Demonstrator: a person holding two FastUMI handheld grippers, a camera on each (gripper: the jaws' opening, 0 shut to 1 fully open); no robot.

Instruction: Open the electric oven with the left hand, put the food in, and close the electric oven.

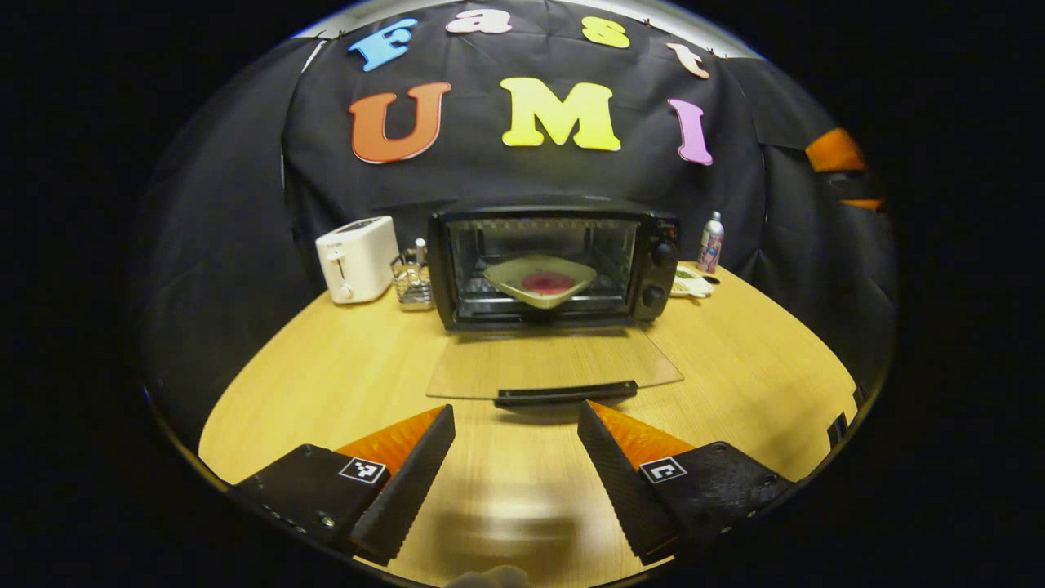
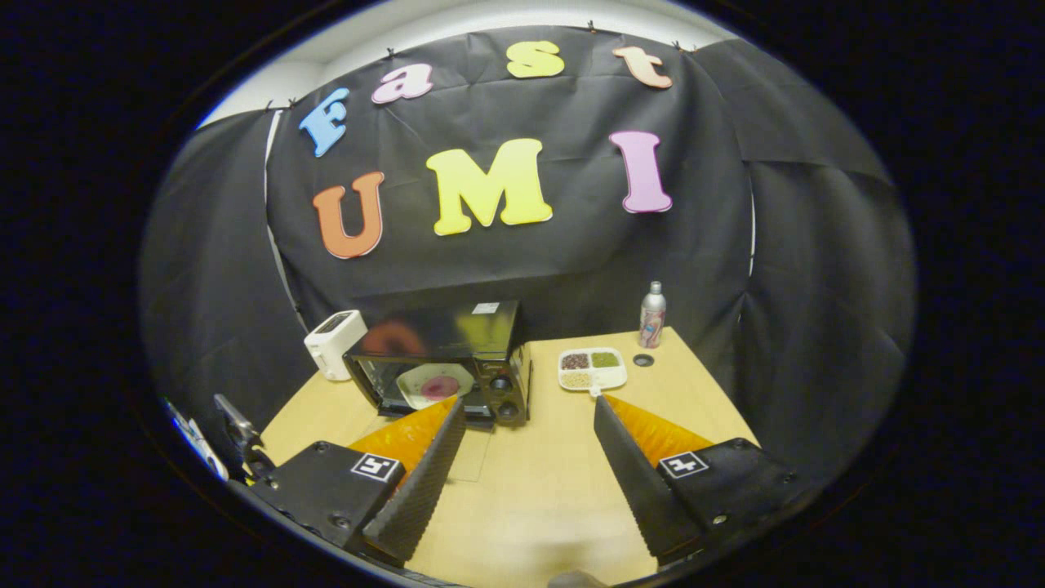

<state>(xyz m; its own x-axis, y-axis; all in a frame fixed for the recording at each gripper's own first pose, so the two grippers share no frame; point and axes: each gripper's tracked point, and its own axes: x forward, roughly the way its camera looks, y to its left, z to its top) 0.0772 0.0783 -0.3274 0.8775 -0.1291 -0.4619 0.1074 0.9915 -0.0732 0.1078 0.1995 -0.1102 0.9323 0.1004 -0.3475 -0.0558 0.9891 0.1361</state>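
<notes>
Black cloth walls close in a light wooden table [image 1: 735,359], seen in both gripper views. At the centre of the left gripper view stands the electric oven [image 1: 555,261], its glass door [image 1: 555,369] folded flat onto the table with the dark handle [image 1: 566,395] nearest the camera. Inside, on the wire rack, sits a pale square plate [image 1: 543,279] carrying a round reddish piece of food [image 1: 547,283]. 2 knobs sit on the oven's right-hand panel. Left of the oven in that frame are a white toaster [image 1: 357,259] and a small wire rack [image 1: 412,282]; to its right are a white divided dish [image 1: 690,283] and a slim spray can [image 1: 711,242]. At the bottom of the frame the left gripper [image 1: 516,420] hovers just short of the door handle, fingers spread wide and holding nothing. In the right gripper view the oven [image 2: 445,359] lies at centre left, seen from higher and farther off, with the plate [image 2: 435,384] visible inside. The divided dish [image 2: 593,368], holding 3 small heaps of grains or beans, and the spray can [image 2: 651,316] stand to the right of centre. The right gripper [image 2: 529,412] is likewise released, its fingers well apart above bare table, gripping nothing.
</notes>
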